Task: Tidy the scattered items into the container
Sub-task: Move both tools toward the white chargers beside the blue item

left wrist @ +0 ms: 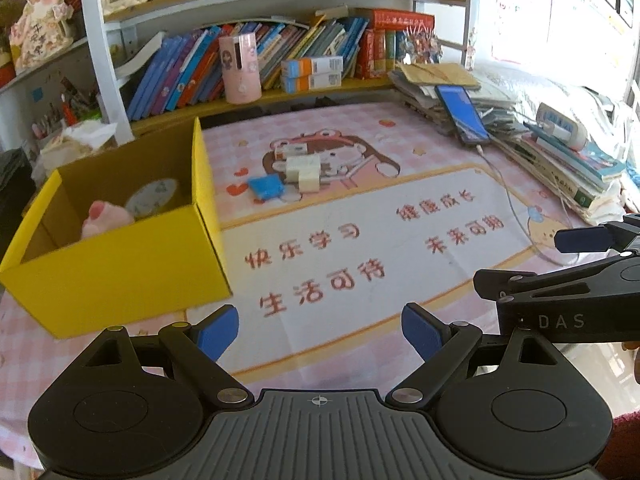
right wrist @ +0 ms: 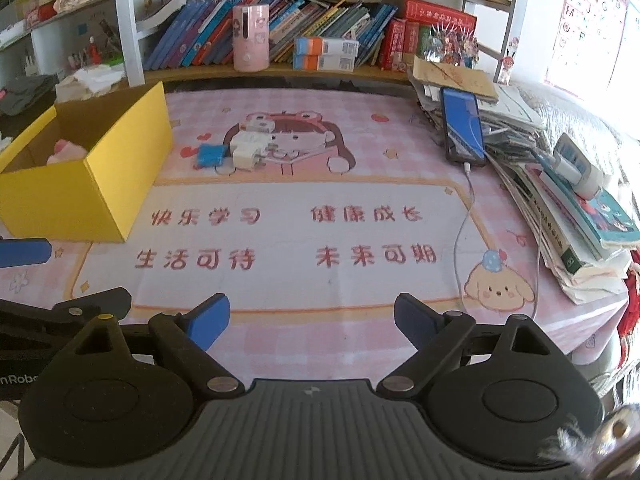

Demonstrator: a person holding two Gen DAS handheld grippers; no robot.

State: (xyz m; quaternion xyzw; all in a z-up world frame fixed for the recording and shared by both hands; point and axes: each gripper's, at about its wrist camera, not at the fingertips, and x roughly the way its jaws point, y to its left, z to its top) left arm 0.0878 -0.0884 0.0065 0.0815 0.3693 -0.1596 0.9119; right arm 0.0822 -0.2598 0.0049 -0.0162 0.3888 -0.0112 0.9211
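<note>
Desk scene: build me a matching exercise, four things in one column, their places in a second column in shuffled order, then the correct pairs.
Things:
1. pink plush toy
2. blue packet
3. phone
4. pink cylinder

Places:
A. on the bookshelf, in front of the books
B. inside the yellow box
C. leaning on the paper stack, cable plugged in
D. on the desk mat, beside the white chargers

Pairs: 1-B, 2-D, 3-C, 4-A

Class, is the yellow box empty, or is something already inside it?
Not empty: the yellow box is open-topped and holds a pink soft toy and a round patterned item.
</note>
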